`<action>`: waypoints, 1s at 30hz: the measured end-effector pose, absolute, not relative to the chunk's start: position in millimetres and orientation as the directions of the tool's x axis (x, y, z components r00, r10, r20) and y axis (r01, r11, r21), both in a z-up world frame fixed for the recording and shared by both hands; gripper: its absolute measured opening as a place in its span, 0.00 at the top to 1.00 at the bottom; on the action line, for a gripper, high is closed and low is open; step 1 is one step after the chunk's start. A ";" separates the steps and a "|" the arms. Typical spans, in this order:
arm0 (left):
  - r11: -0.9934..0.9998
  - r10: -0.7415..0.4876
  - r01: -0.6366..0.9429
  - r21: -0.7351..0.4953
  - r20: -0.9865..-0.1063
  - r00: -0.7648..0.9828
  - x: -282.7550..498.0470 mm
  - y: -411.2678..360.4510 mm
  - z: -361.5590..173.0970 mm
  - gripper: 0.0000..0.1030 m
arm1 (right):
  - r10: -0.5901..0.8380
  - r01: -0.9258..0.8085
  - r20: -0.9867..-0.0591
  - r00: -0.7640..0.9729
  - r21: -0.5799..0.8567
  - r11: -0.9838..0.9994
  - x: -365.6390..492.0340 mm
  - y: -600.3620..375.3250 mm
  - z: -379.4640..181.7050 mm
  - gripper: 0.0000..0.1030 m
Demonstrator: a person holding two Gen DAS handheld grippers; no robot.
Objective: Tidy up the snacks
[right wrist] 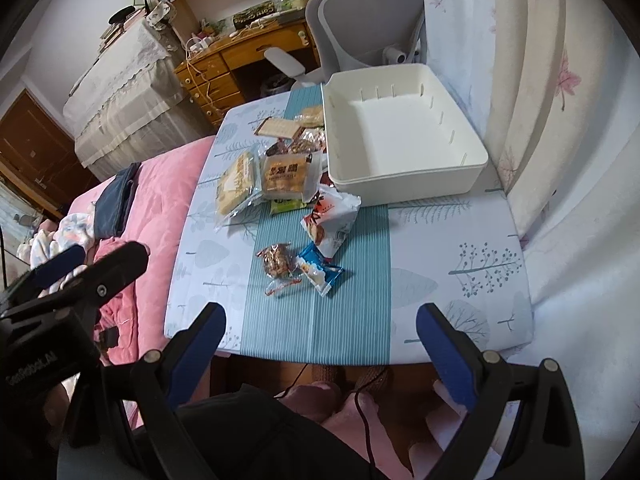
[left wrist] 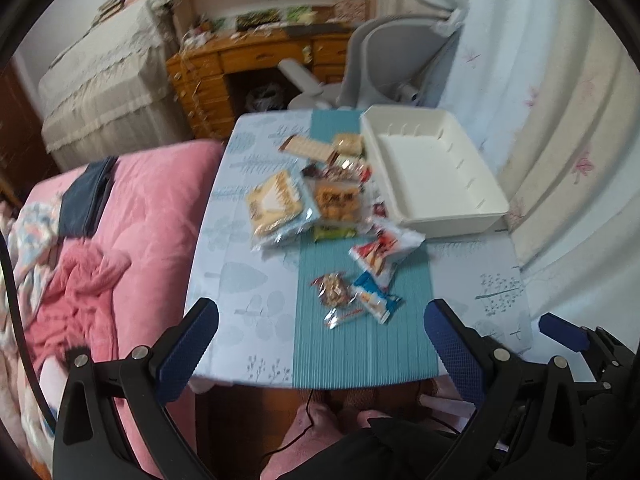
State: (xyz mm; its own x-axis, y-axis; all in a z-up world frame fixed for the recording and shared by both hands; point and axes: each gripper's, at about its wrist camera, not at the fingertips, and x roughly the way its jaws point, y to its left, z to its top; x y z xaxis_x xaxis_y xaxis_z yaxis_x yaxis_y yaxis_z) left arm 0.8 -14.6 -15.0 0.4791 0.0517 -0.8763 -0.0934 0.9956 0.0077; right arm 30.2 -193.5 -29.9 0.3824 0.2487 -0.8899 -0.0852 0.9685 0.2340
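Several snack packets lie loose on the small table (left wrist: 248, 320) (right wrist: 460, 320). Among them are a brown nut bar (left wrist: 334, 290) (right wrist: 278, 260), a blue-white packet (left wrist: 378, 300) (right wrist: 320, 270), a red-white bag (left wrist: 384, 250) (right wrist: 330, 220), an orange cracker pack (left wrist: 336, 200) (right wrist: 284, 174) and a yellow biscuit pack (left wrist: 274, 200) (right wrist: 236, 182). An empty white bin (left wrist: 436, 168) (right wrist: 400, 132) stands at the table's far right. My left gripper (left wrist: 320, 344) hangs open above the near edge, holding nothing. My right gripper (right wrist: 320, 344) is open too, just short of the near edge.
A bed with a pink quilt (left wrist: 132, 216) (right wrist: 160, 184) borders the table on the left. A grey office chair (left wrist: 384, 52) (right wrist: 360, 24) and a wooden desk (left wrist: 240, 64) stand behind it. A curtain (right wrist: 560, 100) hangs on the right. A person's legs (right wrist: 320, 400) are below.
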 end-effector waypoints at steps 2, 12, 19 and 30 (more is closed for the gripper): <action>0.992 0.059 -0.130 0.000 -0.892 0.447 -0.2 -11.5 -21.8 0.01 | 0.271 -0.088 -0.893 0.360 0.257 0.962 32.5 -198.7 -35.4 0.06; 0.961 0.058 -0.270 -0.050 -0.923 0.380 -0.6 15.1 -42.0 0.01 | 0.341 -0.105 -0.908 0.242 0.324 0.940 59.9 -195.3 -63.0 0.06; 0.958 0.040 -0.279 -0.068 -0.930 0.364 18.8 34.0 -49.0 0.01 | 0.352 -0.048 -0.916 0.193 0.350 0.936 81.0 -192.8 -76.9 0.06; 0.968 -0.092 -0.193 -0.160 -0.942 0.322 85.4 91.9 -65.6 0.01 | 0.333 0.216 -0.934 0.128 0.353 0.910 114.8 -175.5 -110.0 0.06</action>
State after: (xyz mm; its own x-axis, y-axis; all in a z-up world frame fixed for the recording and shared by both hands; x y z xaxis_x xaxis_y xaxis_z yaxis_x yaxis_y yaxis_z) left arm 85.4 91.9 -65.6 0.3216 -0.0921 -0.9424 -0.1925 0.9681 -0.1603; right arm 114.8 -175.5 -110.0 0.1278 0.3325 -0.9344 0.2162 0.9101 0.3534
